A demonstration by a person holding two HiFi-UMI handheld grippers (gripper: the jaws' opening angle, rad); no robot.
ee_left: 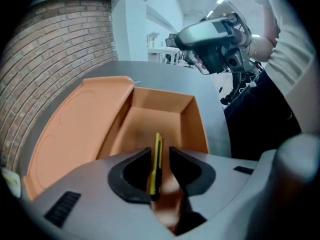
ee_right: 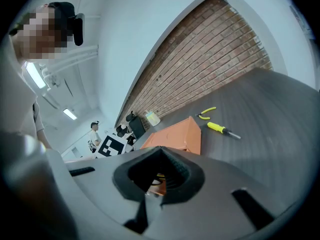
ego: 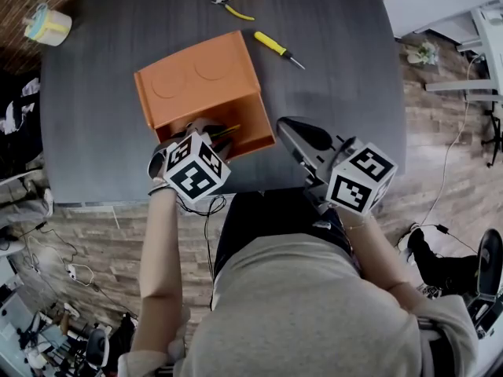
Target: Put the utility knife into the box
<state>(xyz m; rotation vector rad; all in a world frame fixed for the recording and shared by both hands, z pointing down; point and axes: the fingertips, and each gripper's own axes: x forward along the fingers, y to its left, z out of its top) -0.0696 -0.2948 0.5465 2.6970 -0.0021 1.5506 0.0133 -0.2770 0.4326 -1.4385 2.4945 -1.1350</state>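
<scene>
The orange box point(ego: 206, 93) stands open on the dark table, its lid point(ee_left: 75, 129) folded back to the left. My left gripper point(ego: 206, 136) is at the box's near edge, shut on the yellow utility knife point(ee_left: 156, 164). The knife stands on edge between the jaws and points into the open compartment point(ee_left: 160, 119); its tip point(ego: 228, 130) shows over the box. My right gripper point(ego: 300, 133) hovers to the right of the box, jaws shut with nothing in them. From the right gripper view the box point(ee_right: 176, 136) lies ahead and to the left of that gripper point(ee_right: 160, 153).
Yellow-handled pliers point(ego: 236, 5) and a yellow screwdriver point(ego: 277, 48) lie beyond the box. A pale cup with a yellow band point(ego: 45, 24) stands at the table's far left corner. The table's near edge point(ego: 118, 201) runs just behind the grippers.
</scene>
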